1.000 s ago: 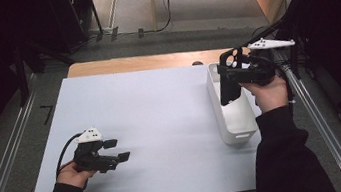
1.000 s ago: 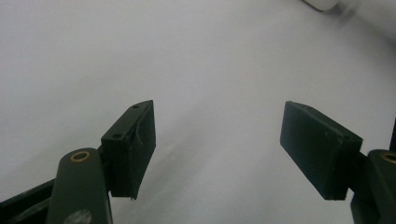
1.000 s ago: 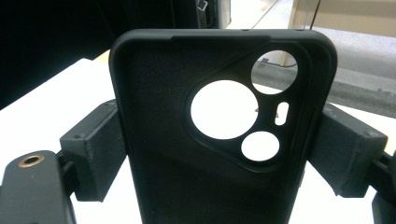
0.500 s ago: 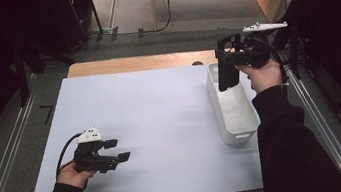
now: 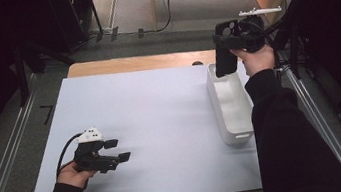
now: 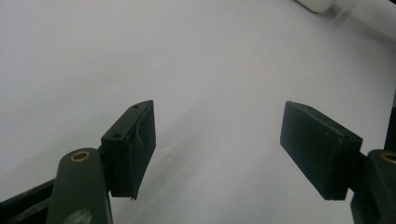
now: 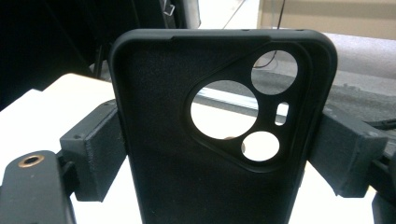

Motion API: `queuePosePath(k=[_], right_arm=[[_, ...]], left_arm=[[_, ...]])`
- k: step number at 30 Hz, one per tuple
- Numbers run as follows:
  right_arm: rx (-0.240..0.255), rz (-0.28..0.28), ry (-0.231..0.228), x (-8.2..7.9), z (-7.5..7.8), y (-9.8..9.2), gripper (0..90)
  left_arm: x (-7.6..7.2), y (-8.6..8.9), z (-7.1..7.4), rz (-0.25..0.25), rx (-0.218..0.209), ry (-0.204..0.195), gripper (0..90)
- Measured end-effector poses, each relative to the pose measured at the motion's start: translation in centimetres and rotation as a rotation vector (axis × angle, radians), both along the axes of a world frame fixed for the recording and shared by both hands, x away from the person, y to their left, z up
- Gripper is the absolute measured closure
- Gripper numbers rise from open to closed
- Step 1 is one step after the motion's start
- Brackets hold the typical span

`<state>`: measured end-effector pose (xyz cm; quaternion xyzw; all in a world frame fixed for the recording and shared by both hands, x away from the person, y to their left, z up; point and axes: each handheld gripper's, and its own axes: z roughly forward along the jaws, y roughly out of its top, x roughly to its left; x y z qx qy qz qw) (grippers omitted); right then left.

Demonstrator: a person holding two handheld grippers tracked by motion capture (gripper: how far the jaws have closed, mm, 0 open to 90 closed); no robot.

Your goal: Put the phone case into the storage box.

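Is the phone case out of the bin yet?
Out. The right gripper clamps the case by its sides, holding it upright above the bin's far end.

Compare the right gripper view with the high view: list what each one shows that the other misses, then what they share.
Right gripper view alone: the phone case's recessed inner face and its camera cut-outs seen through.

High view alone: the white bin under the case, the left gripper with open, empty jaws low over the white tabletop, and both sleeves.

Shared: the right gripper clamping the black case by its two long sides, held upright.
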<state>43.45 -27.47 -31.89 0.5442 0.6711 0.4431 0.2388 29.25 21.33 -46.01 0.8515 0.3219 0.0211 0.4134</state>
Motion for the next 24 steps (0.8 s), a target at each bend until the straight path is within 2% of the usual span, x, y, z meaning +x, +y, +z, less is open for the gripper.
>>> queuePosePath(k=[6, 11, 18, 24], right_arm=[[-0.003, -0.018, -0.006, 0.9, 0.4, 0.4, 11.9], [0.008, -0.069, -0.014, 2.0, 0.3, 0.2, 11.9], [0.010, -0.131, -0.020, 3.2, -0.4, -0.3, 11.9], [0.025, -0.158, -0.018, 3.6, -1.2, -0.5, 11.9]], left_arm=[[0.0, 0.0, 0.0, 0.001, -0.008, 0.000, 26.4], [0.0, -0.1, 0.0, -0.002, -0.004, 0.000, 26.4], [0.0, -0.1, 0.0, -0.005, -0.001, 0.001, 26.4], [0.0, -0.1, 0.0, -0.007, 0.001, 0.001, 26.4]])
